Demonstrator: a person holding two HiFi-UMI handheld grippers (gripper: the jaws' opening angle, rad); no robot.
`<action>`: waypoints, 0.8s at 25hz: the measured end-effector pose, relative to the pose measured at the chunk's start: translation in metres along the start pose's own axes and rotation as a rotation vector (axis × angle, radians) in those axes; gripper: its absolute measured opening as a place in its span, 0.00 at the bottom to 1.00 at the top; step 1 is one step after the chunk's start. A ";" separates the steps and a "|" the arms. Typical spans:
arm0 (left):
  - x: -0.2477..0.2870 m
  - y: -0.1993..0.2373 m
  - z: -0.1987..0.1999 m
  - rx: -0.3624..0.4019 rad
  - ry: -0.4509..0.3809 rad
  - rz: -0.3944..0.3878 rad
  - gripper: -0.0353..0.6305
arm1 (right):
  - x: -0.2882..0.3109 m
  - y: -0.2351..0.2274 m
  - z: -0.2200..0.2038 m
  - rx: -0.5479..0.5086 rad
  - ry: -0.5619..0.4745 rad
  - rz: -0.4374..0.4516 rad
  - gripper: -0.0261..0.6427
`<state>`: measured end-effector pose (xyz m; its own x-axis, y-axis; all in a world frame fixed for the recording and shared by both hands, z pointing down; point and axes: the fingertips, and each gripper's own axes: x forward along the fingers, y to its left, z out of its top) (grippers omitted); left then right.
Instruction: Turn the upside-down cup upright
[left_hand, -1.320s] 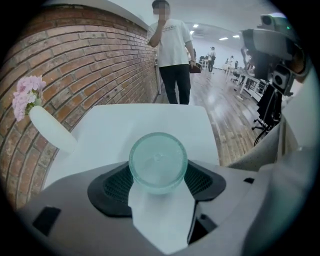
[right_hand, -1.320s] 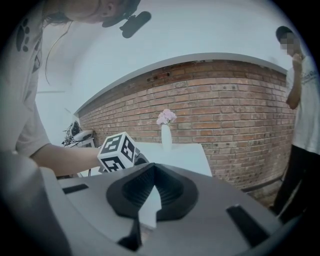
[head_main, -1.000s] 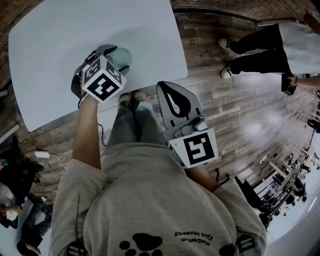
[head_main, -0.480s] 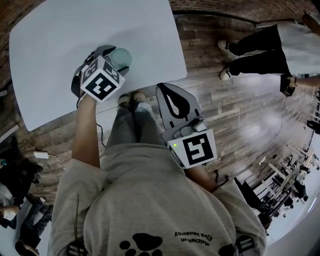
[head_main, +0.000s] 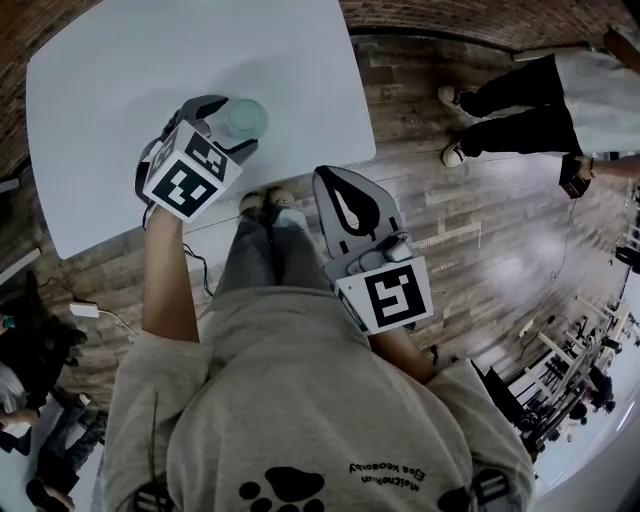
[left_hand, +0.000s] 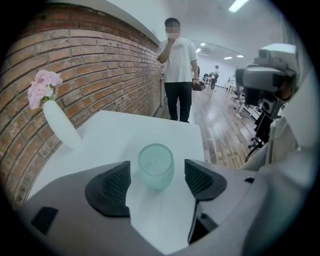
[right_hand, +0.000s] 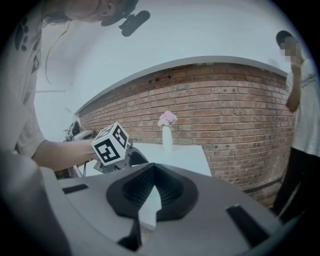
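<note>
My left hand-held gripper (left_hand: 157, 177) is open; the cup (left_hand: 156, 167) stands right ahead between its jaws, not touched; my shut right hand-held gripper (right_hand: 153, 185) is farther away

1. Between the open jaws of our left gripper (left_hand: 157, 169) stands the cup (left_hand: 155, 166), with a gap at each pad.
2. Ahead of those jaws, past the cup, the table (left_hand: 125, 127) lies open to its far edge.
3. Ahead-left of them, a vase (left_hand: 59, 126) stands by the brick wall (left_hand: 90, 65).
4. Past the far edge, a person (left_hand: 177, 70) stands on the floor.
5. Ahead-left of the closed jaws of our right gripper (right_hand: 152, 197), the left gripper and forearm (right_hand: 60, 150) bar the way.
</note>
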<state>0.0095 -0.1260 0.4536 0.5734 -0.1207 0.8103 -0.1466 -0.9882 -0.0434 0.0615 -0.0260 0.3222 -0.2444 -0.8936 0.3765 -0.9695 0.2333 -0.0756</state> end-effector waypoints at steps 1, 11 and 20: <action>-0.007 -0.001 0.004 -0.002 -0.014 0.004 0.55 | 0.001 0.001 0.001 -0.002 -0.002 0.003 0.05; -0.068 0.001 0.056 -0.116 -0.279 0.169 0.12 | 0.014 0.003 0.024 -0.014 -0.061 0.002 0.05; -0.138 -0.009 0.099 -0.206 -0.527 0.396 0.08 | 0.022 0.016 0.075 -0.060 -0.172 0.031 0.05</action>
<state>0.0121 -0.1097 0.2844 0.7530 -0.5497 0.3616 -0.5458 -0.8288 -0.1233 0.0389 -0.0711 0.2599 -0.2789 -0.9368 0.2114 -0.9597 0.2796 -0.0271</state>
